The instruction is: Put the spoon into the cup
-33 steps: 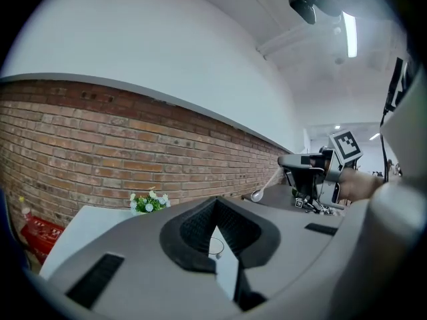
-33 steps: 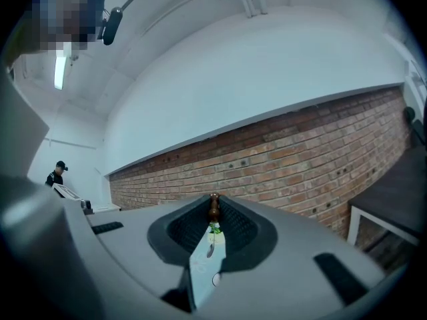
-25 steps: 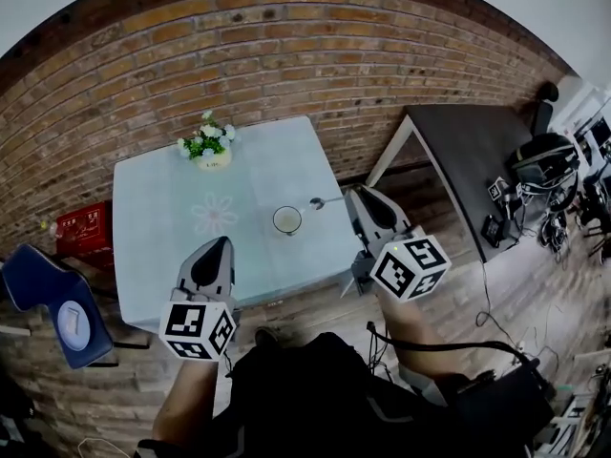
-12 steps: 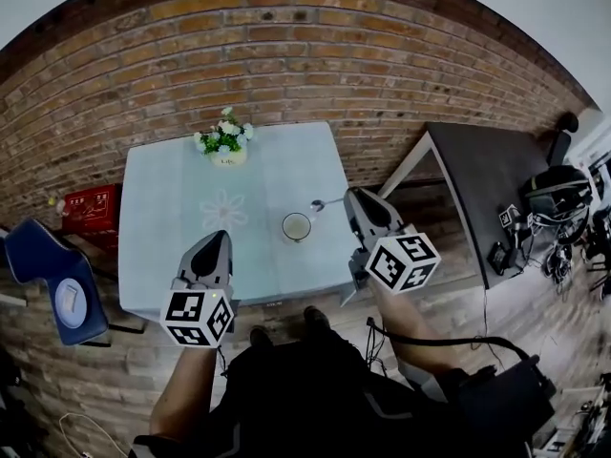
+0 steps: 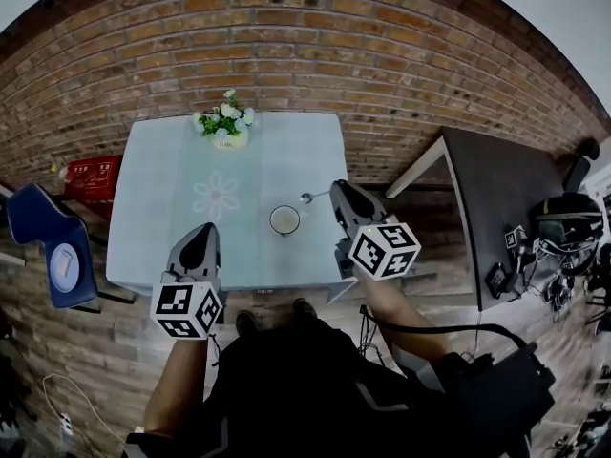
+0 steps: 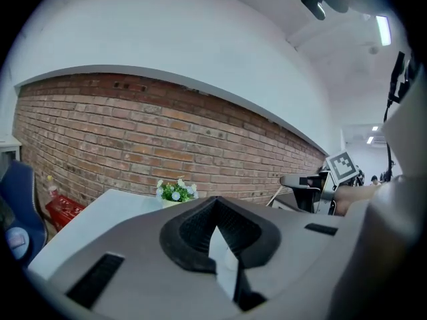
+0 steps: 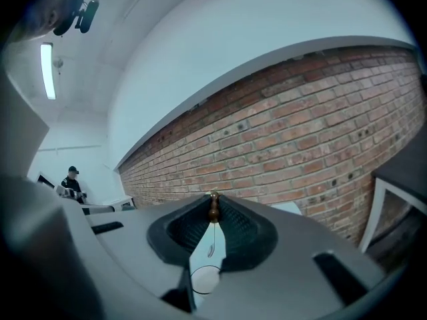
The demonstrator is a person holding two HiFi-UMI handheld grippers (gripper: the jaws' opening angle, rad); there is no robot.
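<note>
A white cup (image 5: 284, 219) stands near the front right of the pale table (image 5: 162, 218). My right gripper (image 5: 336, 191) is shut on the handle of a metal spoon (image 5: 309, 197). The spoon sticks out to the left, with its bowl just up and right of the cup. In the right gripper view the spoon (image 7: 211, 244) hangs from the meeting jaws of the right gripper (image 7: 213, 204), above the cup (image 7: 204, 279). My left gripper (image 5: 204, 231) hovers over the table's front edge, left of the cup, holding nothing. In the left gripper view the left gripper (image 6: 215, 211) has its jaws together.
A small pot of white flowers (image 5: 226, 128) sits at the table's far edge, against the brick wall. A red crate (image 5: 92, 176) and a blue chair (image 5: 46, 252) stand to the left. A dark table (image 5: 501, 194) with cables and gear stands to the right.
Both grippers have sunk a little. The right one has carried the spoon down and leftward, closer to the cup. The head view has shifted and shows the table more squarely.
</note>
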